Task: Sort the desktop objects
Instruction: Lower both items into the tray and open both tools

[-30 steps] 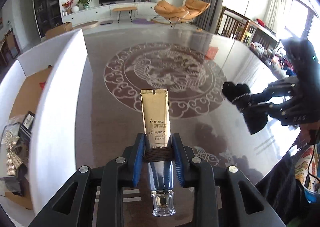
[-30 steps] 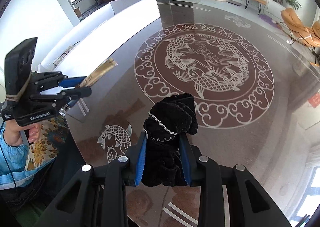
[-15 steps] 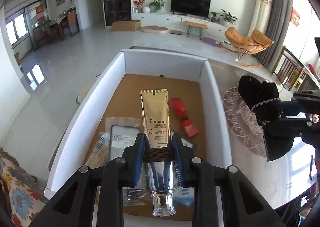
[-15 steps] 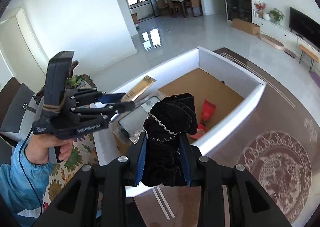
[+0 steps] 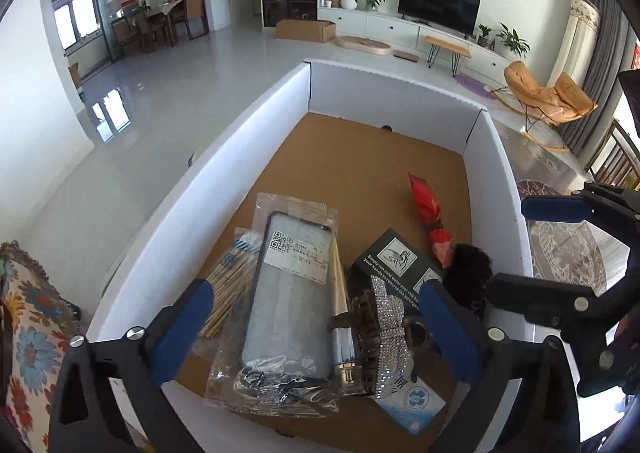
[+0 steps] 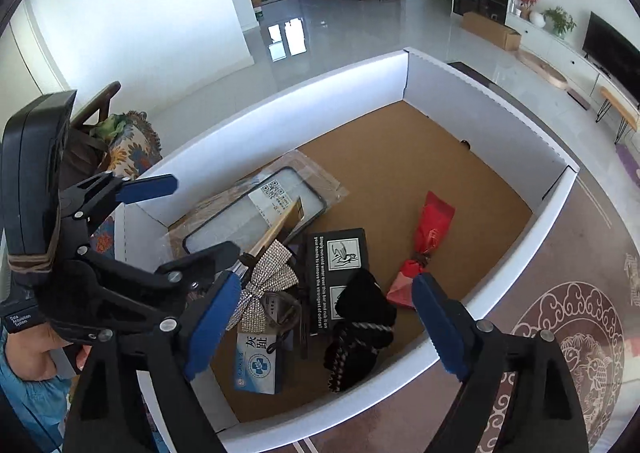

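Jaws of both the left gripper (image 5: pixel 316 329) and right gripper (image 6: pixel 324 321) have just been opening, nothing between them; gold tube (image 6: pixel 280 227) and black cloth (image 6: pixel 360 329) lie in the white box (image 6: pixel 480 93), lower centre of each frame.

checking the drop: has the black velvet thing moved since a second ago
Yes. It has left the right gripper, whose jaws have just been opening, and now lies in the white box, beside the black card.
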A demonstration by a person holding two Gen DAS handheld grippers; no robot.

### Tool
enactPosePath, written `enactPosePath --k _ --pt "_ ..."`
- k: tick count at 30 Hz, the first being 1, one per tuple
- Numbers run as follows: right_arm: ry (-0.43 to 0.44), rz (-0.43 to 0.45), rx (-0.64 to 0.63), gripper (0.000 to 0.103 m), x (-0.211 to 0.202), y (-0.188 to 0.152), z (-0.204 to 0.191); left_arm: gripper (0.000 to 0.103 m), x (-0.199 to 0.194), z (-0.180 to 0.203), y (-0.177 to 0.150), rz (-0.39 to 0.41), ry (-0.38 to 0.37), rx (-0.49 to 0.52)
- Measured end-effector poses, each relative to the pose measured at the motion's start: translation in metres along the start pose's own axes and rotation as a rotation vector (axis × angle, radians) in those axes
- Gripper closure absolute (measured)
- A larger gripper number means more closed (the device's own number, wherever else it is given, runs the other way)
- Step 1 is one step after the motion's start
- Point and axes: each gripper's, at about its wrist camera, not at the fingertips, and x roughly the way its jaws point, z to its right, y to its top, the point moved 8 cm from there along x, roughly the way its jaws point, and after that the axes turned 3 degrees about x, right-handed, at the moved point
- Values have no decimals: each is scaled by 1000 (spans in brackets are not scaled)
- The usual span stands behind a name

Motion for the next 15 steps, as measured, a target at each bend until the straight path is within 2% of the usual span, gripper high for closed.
enactPosePath --k 3,8,12,15 --pt "-41 18 -6 11 -13 4 16 0 -14 3 -3 36 43 -26" --pt "-93 3 -26 10 -26 1 34 0 -26 8 -12 49 39 -167" --pt "-95 3 -19 10 -29 -6 41 0 -36 11 -10 69 159 -198" --pt "-94 -3 -20 10 -27 -11 41 0 -39 12 -12 66 162 -231"
